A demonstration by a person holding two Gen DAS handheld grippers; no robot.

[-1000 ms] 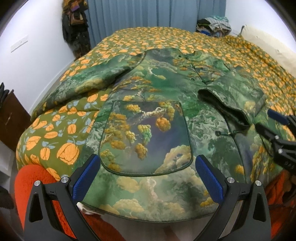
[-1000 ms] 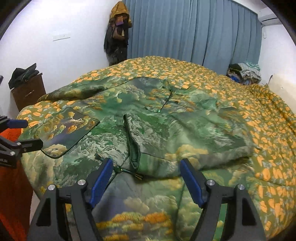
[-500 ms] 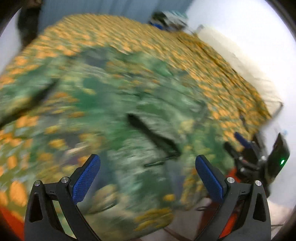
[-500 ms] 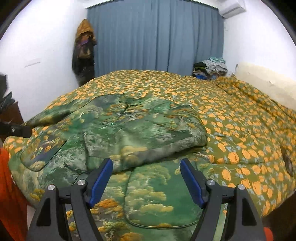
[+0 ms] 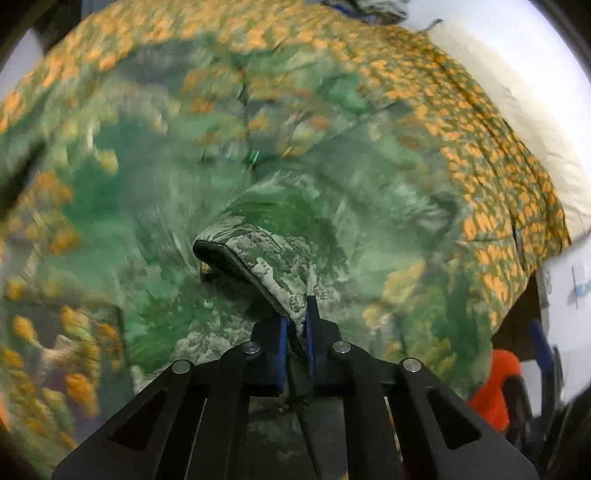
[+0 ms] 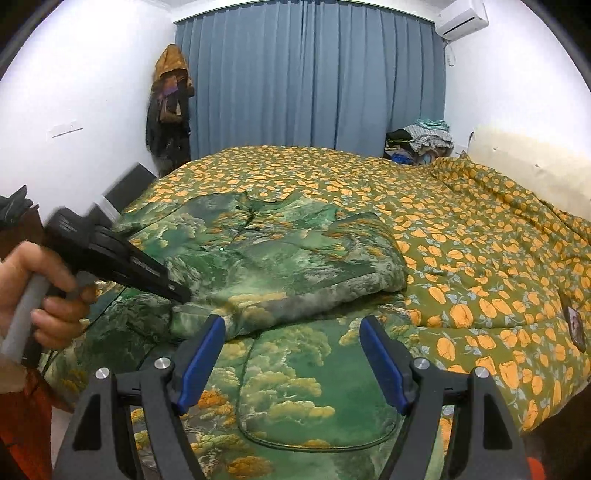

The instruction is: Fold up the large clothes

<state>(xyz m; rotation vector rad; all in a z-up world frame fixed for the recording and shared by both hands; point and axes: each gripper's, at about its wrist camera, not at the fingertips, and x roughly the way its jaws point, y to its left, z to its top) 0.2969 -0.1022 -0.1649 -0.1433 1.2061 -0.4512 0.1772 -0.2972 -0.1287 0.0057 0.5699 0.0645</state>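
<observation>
No box, basket or bin in view; loose clothes sit in a heap (image 6: pixel 421 142) at the far right corner, well beyond the right gripper (image 6: pixel 291 354).

Surface: a bed under a green quilt with orange flowers (image 6: pixel 461 236). Blue curtain (image 6: pixel 310 74) across the far wall, air conditioner (image 6: pixel 461 16) upper right, coats hanging (image 6: pixel 170 107) at the curtain's left edge, pale headboard (image 6: pixel 532 166) along the right.

Green landscape-print jacket (image 6: pixel 266 258) lies spread on the near side of the bed, one sleeve folded across its front. A patch pocket (image 6: pixel 314 387) lies directly ahead of and below the right gripper, whose blue pads stand well apart with nothing between them.

Left gripper (image 5: pixel 295 325): jaws have just been closing and are now pinched together on the sleeve cuff (image 5: pixel 255 254), fabric squeezed between the pads. In the right wrist view a hand (image 6: pixel 33 291) holds this gripper, its tip at the sleeve's left end, just left of the right gripper's left finger. Left view is motion-blurred around the cuff.
</observation>
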